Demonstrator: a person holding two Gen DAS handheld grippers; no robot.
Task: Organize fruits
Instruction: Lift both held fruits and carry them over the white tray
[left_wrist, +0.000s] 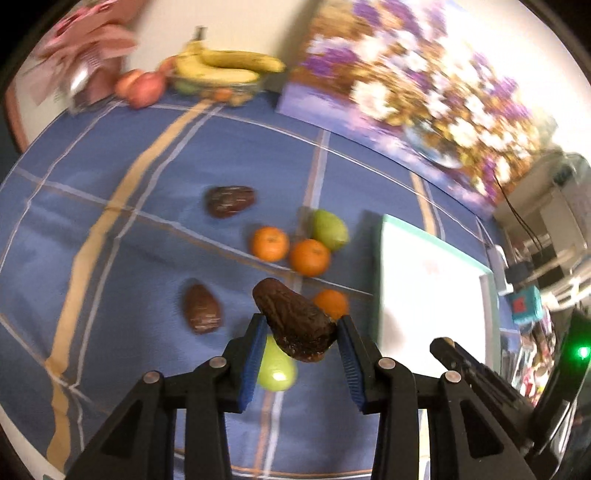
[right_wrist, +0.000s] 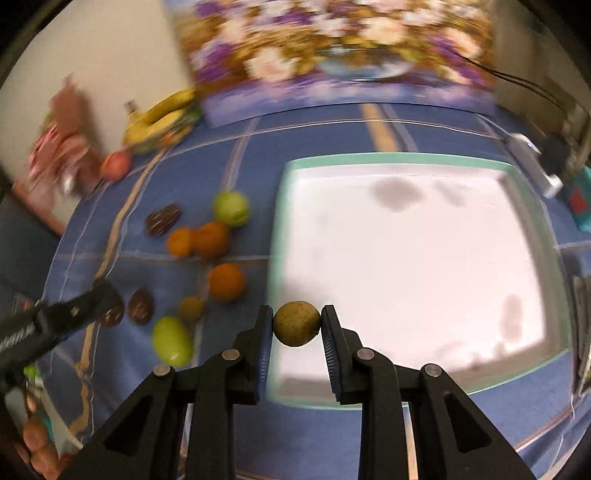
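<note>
Left gripper (left_wrist: 301, 325): clamps dark wrinkled avocado (left_wrist: 293, 321).
Right gripper (right_wrist: 297, 324): clamps small brown round fruit (right_wrist: 296, 323).
Advice: carry both over white tray (right_wrist: 424, 258) ahead, lower before releasing.

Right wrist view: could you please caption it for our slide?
Right gripper holds a small round brown fruit above the white tray.

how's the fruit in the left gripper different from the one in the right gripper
The dark wrinkled fruit in the left gripper is deep brown, while the round fruit in the right gripper is tan and speckled. The dark fruit is elongated and sits tilted across the fingers; the round one is a compact ball centred between them. The dark one looks larger. Both are clamped and lifted off the blue tablecloth.
</note>
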